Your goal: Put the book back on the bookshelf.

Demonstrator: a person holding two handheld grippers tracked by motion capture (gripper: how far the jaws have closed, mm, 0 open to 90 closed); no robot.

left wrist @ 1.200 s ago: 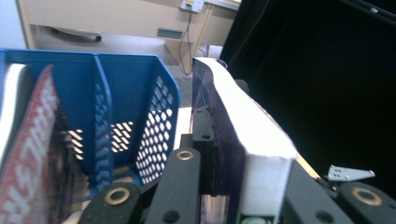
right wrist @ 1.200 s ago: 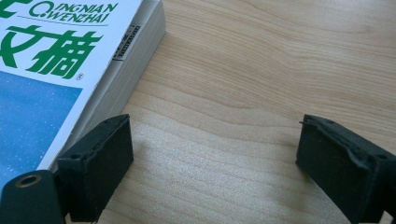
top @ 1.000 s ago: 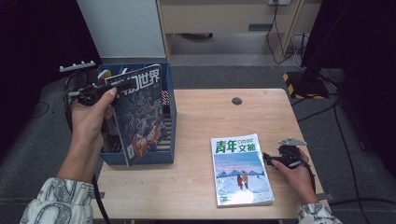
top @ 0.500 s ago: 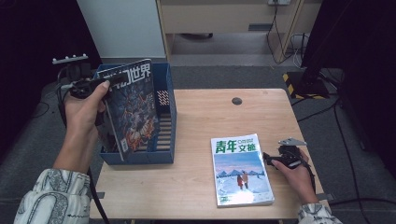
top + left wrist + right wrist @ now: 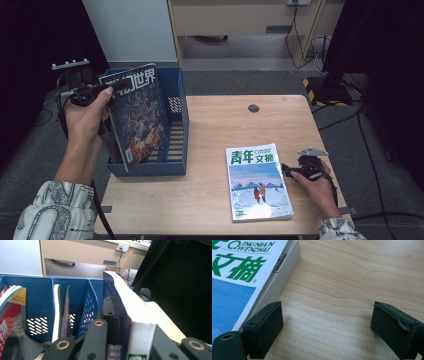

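My left gripper (image 5: 95, 91) is shut on the top edge of a dark magazine with white Chinese title characters (image 5: 135, 115). It holds the magazine nearly upright over the left part of a blue file rack (image 5: 150, 169). In the left gripper view the magazine's thick edge (image 5: 130, 312) sits clamped between the black jaws of the left gripper (image 5: 132, 327). A second magazine with a blue snowy cover and green title (image 5: 257, 182) lies flat on the table. My right gripper (image 5: 287, 170) rests open beside that magazine's right edge. Between the jaws of the right gripper (image 5: 327, 327) there is bare wood, with the magazine (image 5: 239, 277) just left of the left jaw.
The rack's compartments (image 5: 37, 295) hold other magazines, a red-covered one (image 5: 12, 310) among them. The wooden table (image 5: 225, 125) has a round cable hole (image 5: 253, 108) near its far edge. Cabinets and cables lie on the floor beyond.
The left hand has shifted the held magazine slightly left and stood it more upright over the rack. The right hand and the flat magazine have not moved.
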